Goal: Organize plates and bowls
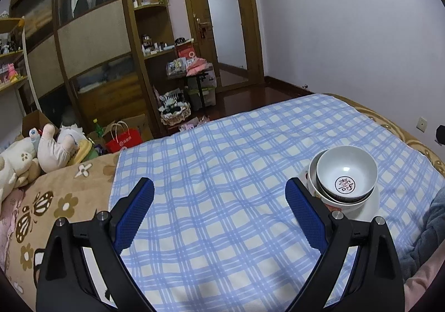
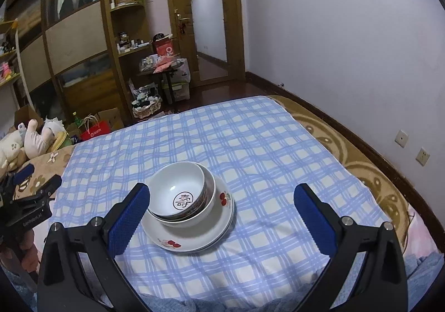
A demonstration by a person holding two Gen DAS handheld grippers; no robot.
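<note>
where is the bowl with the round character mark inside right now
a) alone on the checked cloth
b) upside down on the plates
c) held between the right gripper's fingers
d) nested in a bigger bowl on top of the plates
d: the marked bowl sits upright inside a larger bowl on the stacked plates; both grippers are open and empty.

Stacked bowls (image 2: 180, 195) on plates (image 2: 194, 237)
</note>
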